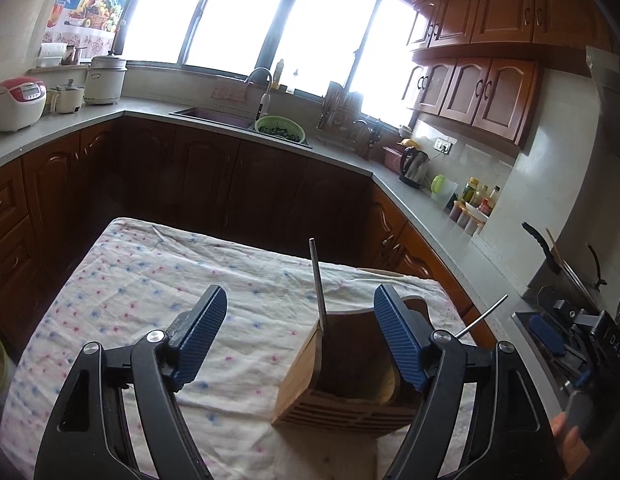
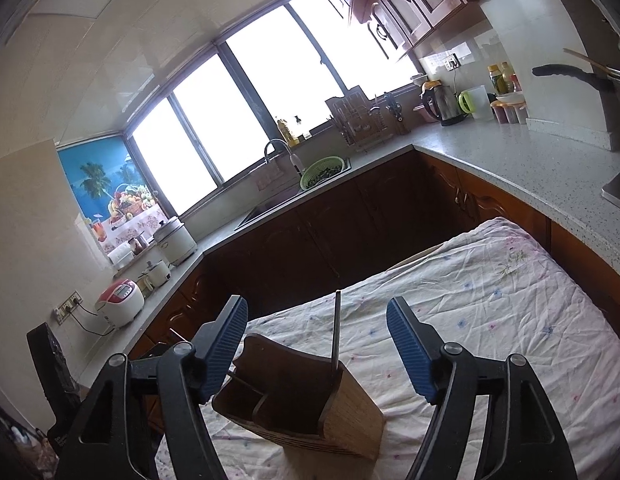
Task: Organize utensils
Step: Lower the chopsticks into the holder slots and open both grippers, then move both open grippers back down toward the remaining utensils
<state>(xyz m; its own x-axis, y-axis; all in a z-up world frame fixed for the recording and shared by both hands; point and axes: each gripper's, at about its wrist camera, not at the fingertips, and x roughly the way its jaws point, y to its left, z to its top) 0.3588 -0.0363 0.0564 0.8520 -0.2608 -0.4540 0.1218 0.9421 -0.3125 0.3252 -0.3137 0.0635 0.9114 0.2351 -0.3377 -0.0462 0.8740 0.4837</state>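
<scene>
A wooden utensil holder [image 1: 342, 392] stands on the floral cloth [image 1: 149, 300] of a small table. A metal utensil handle [image 1: 318, 284] sticks up out of it, and a second thin metal handle [image 1: 484, 316] leans out to the right. My left gripper [image 1: 299, 340] is open and empty, held above the holder's left side. In the right wrist view the holder [image 2: 305, 404] shows its inner dividers, with the metal handle [image 2: 336, 330] upright. My right gripper [image 2: 318, 344] is open and empty just above the holder. The right gripper also shows at the left wrist view's right edge [image 1: 558, 336].
Grey counters [image 1: 430, 204] with dark wooden cabinets wrap around the table. On them are a sink [image 1: 213, 116], a green colander [image 1: 279, 129], a kettle [image 1: 414, 166], bottles [image 1: 480, 196], a rice cooker [image 1: 17, 102] and a dish rack [image 1: 346, 120].
</scene>
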